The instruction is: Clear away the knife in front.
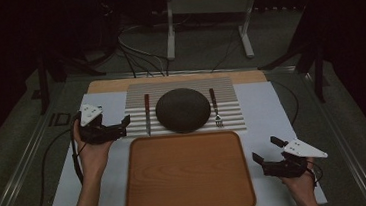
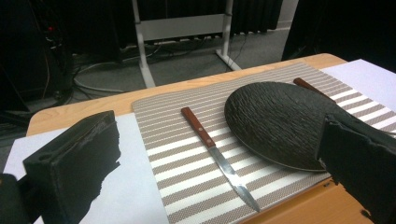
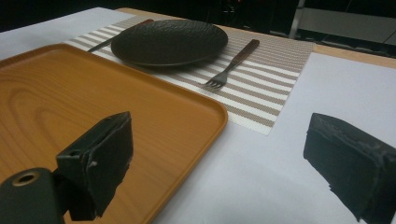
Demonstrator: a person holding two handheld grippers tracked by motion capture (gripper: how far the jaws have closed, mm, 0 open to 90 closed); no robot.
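You had your left gripper [image 1: 125,123] wide open and empty beside the knife [image 1: 147,114] at the placemat's [image 1: 232,118] left edge, your right gripper [image 1: 266,152] likewise open and idle, so nothing had yet reached the bare tray [image 1: 187,175].

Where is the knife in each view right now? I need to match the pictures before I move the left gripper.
High view: the knife lies on the striped mat, just left of the dark plate, close to the open left gripper.
Left gripper view: centre, red handle far, blade tip near.
Right gripper view: a sliver behind the plate's left edge.
Shared landmark: the dark plate.
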